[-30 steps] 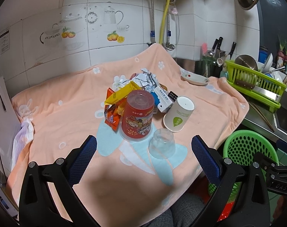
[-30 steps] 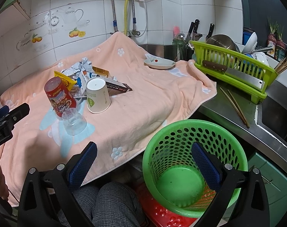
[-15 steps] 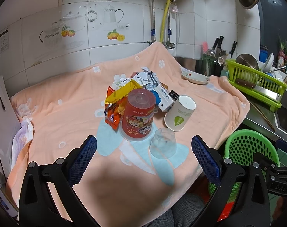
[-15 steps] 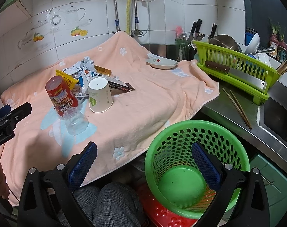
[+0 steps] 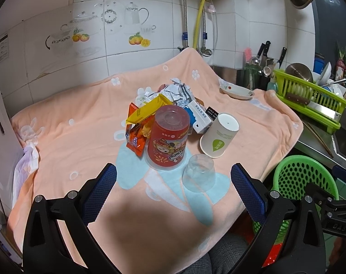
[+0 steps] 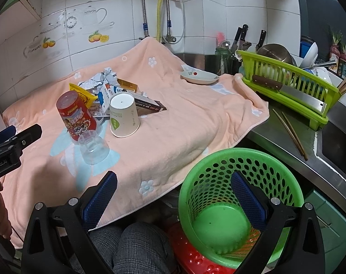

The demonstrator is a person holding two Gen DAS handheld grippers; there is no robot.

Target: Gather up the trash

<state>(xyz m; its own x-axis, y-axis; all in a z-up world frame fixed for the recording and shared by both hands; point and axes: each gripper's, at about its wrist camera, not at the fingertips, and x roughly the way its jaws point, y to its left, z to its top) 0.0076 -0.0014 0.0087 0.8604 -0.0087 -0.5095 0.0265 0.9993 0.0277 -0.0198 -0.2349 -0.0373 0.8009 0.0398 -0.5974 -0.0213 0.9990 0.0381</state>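
Note:
A trash pile sits on the peach towel [image 5: 70, 141]: an upturned red cartoon cup [image 5: 168, 140], a clear plastic cup [image 5: 198, 175], a white paper cup [image 5: 219, 134], orange and yellow snack wrappers [image 5: 141, 123], crumpled foil [image 5: 177, 91] and small cartons [image 5: 199, 116]. My left gripper [image 5: 173, 189] is open and empty, just short of the cups. My right gripper [image 6: 173, 196] is open and empty, above the towel's edge and the green basket [image 6: 239, 205]. The red cup [image 6: 76, 116], clear cup [image 6: 94, 148] and paper cup [image 6: 124, 116] also show in the right wrist view.
A small dish [image 6: 199, 76] lies at the towel's far edge. A green dish rack [image 6: 287, 82] with a cleaver and bowls stands right, chopsticks [image 6: 291, 132] on the steel counter beside it. A red stool [image 6: 195, 255] is under the basket. Knives stand by the tiled wall.
Both views shifted only slightly; the right gripper drifted a little left relative to the basket. Both grippers stayed open and no trash moved.

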